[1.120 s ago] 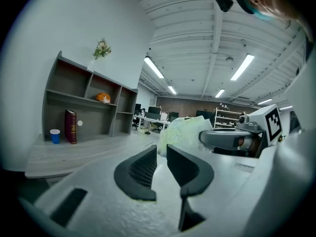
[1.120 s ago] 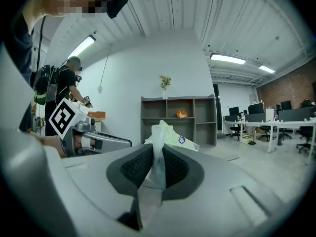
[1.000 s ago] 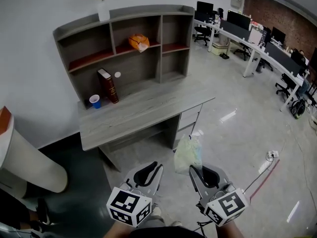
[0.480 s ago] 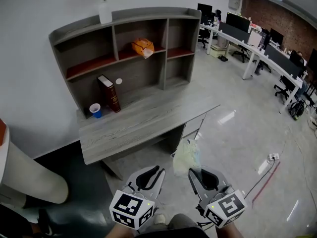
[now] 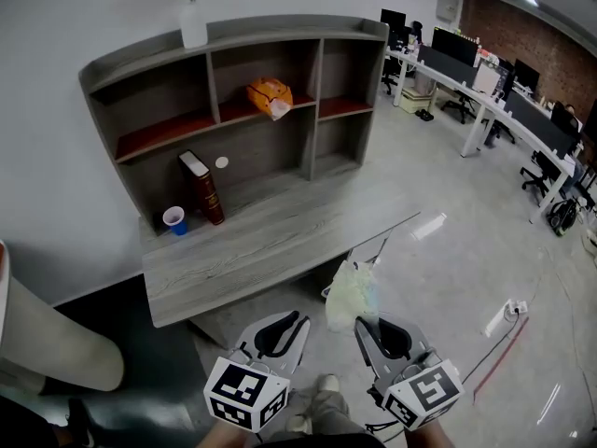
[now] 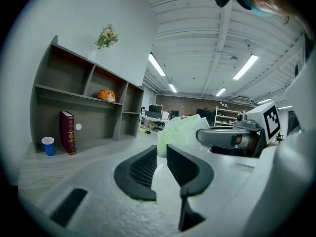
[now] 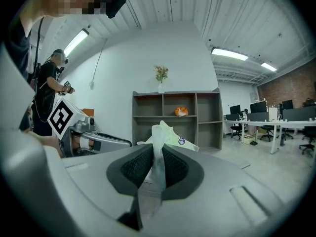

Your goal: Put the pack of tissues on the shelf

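Observation:
The pack of tissues (image 5: pixel 353 292) is a pale green-white soft plastic pack. My right gripper (image 5: pixel 367 326) is shut on its near edge and holds it up over the floor, in front of the desk (image 5: pixel 280 236). In the right gripper view the pack (image 7: pixel 165 132) sticks up from between the pads of that gripper (image 7: pixel 157 164). The grey shelf unit (image 5: pixel 233 91) stands on the desk, well ahead of both grippers. My left gripper (image 5: pixel 284 330) hangs beside the right one; its jaws (image 6: pixel 161 167) stand a narrow slit apart with nothing between them.
On the shelf unit are an orange bag (image 5: pixel 268 94), a dark red book (image 5: pixel 202 187), a blue cup (image 5: pixel 173 219) and a vase (image 5: pixel 193 26) on top. Office desks and chairs (image 5: pixel 485 91) stand to the right. A cable (image 5: pixel 499 325) lies on the floor.
The desk and shelf have come slightly nearer and shifted left in the head view. Both grippers keep their places and the right one's hold on the pack is unchanged.

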### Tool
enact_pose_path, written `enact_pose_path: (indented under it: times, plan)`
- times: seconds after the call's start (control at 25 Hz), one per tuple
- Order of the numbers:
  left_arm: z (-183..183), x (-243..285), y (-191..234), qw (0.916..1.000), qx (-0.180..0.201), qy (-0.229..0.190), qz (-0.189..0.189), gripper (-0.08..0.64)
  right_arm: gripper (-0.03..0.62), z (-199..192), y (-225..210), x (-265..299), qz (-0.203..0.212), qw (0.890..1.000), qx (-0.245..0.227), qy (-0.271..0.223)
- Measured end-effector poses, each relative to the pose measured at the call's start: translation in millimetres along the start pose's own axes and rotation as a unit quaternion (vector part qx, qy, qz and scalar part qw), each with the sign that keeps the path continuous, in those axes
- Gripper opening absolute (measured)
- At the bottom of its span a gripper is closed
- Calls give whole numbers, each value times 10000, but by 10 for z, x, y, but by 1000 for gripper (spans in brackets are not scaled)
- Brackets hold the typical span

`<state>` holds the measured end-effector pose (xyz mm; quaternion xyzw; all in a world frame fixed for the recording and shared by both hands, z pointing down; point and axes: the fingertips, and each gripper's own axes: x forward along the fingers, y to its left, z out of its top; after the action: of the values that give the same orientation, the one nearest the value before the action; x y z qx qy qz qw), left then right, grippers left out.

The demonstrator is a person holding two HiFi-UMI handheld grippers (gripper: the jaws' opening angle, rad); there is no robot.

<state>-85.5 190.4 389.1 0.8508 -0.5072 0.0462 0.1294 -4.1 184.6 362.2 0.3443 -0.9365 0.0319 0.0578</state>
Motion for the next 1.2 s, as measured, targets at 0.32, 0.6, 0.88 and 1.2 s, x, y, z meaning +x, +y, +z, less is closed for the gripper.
enact_pose_path:
  times: [0.32, 0.6, 0.88, 1.2]
  plan:
    - [224, 595, 153, 10000, 9, -12, 67, 52, 48, 103, -492, 349, 187, 9998, -77, 4]
    - [426, 1043, 305, 9997, 6, -101, 227, 53, 48, 200, -896, 567, 335, 9993, -179, -49]
    - [588, 1465, 370, 9993, 92, -184, 321, 52, 46, 225, -1279, 725, 444, 9987, -204, -118]
    - [610, 1792, 372, 9991, 118, -145, 370, 52, 46, 207, -1604, 849, 526, 9983, -223, -137]
